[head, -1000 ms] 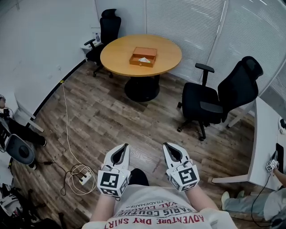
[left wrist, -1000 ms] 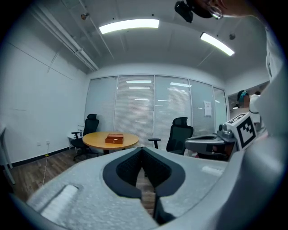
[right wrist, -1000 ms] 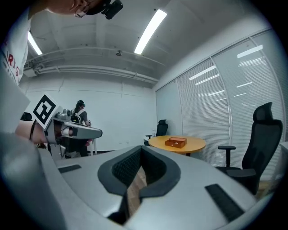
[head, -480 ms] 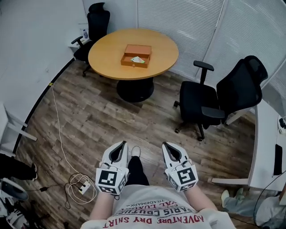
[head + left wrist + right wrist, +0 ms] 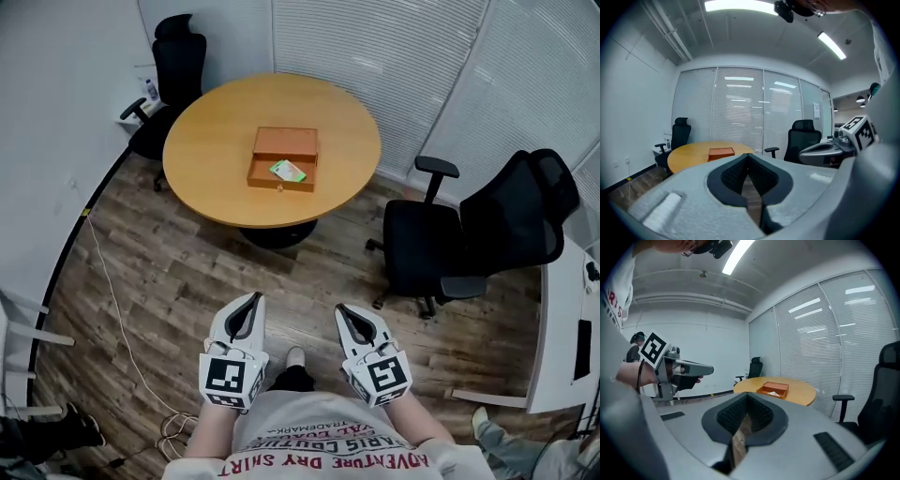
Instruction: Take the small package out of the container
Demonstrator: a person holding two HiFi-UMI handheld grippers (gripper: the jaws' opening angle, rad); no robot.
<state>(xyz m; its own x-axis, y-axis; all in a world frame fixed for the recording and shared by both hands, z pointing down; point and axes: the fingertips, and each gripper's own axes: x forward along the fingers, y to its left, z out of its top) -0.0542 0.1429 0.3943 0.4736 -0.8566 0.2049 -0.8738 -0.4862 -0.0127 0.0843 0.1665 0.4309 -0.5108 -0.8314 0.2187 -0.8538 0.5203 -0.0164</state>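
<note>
Overhead of the room, the person standing at 6 o'clock. One container [image 5: 284, 150], a shallow orange-brown box, rests near the middle of the round wooden surface [image 5: 211, 155]. Its near part is open on top and holds a single small package [image 5: 289, 171], green and white, lying flat at about 4 o'clock from the box's centre, close to the right wall. Nothing else can be made out inside the box. The far part of the box reads as a plain orange panel; whether it is a lid or a floor cannot be told.

The left claw [image 5: 253, 298] and the right claw [image 5: 342, 309] are held side by side just in front of the person's shirt, both pointing towards 12 o'clock. Each is closed, its dark ribbed pads meeting at the tip with nothing between them, only floorboards showing behind. The package lies well apart from both claws, across a stretch of wood-plank floor [image 5: 309, 281]: at roughly 12 o'clock from the left claw and 11 o'clock from the right. In each gripper view the box sits small on the surface, just above the closed tips.

Count:
- one container, one package and one round surface
- two claws, each with one marker cube
- two black office chairs, one [image 5: 178, 52] at 10 o'clock of the surface against the wall, one [image 5: 511, 220] at 4 o'clock
- one white desk [image 5: 561, 328] at the right edge
- one pale cable [image 5: 112, 309] trailing over the floor at the left
</note>
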